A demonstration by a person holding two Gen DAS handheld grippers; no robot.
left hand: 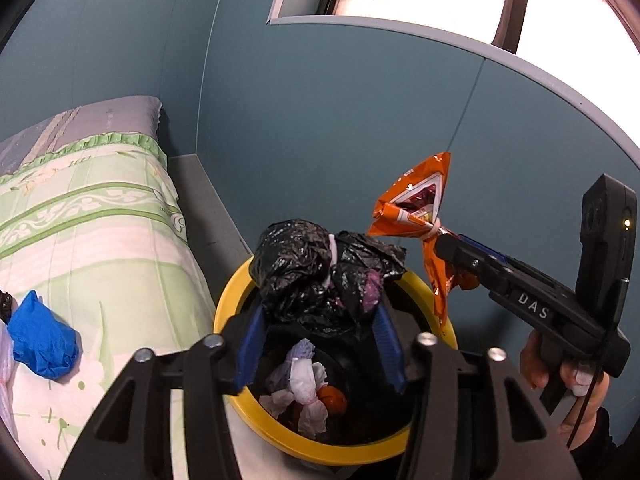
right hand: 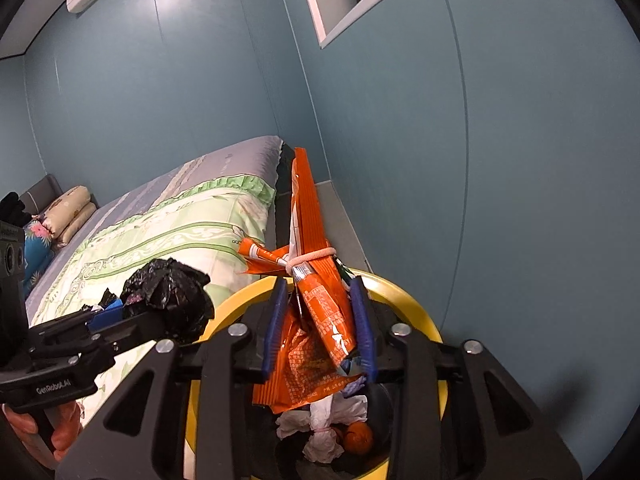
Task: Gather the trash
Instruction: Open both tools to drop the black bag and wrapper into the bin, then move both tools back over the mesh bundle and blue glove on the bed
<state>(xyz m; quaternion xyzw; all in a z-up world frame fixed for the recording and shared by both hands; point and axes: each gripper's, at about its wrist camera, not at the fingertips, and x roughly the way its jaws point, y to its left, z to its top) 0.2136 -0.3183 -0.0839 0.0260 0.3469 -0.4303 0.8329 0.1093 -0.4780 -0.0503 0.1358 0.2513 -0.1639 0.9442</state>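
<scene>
A yellow-rimmed bin [left hand: 228, 312] [right hand: 424, 320] stands beside the bed, with crumpled tissues [left hand: 306, 392] [right hand: 324, 420] and an orange fruit [left hand: 334, 398] [right hand: 358, 434] inside. My left gripper [left hand: 320, 320] [right hand: 160, 316] is shut on a crumpled black plastic bag [left hand: 316, 272] [right hand: 168, 300] and holds it over the bin's rim. My right gripper [right hand: 320, 320] [left hand: 444, 244] is shut on an orange snack wrapper [right hand: 320, 312] [left hand: 416, 208] tied with a band, held above the bin.
The bed [left hand: 100, 220] [right hand: 180, 216] with a green-patterned cover lies left of the bin. A crumpled blue item [left hand: 42, 340] lies on it. A teal wall [left hand: 340, 120] stands close behind the bin. Pillows [right hand: 68, 208] sit at the bed's far end.
</scene>
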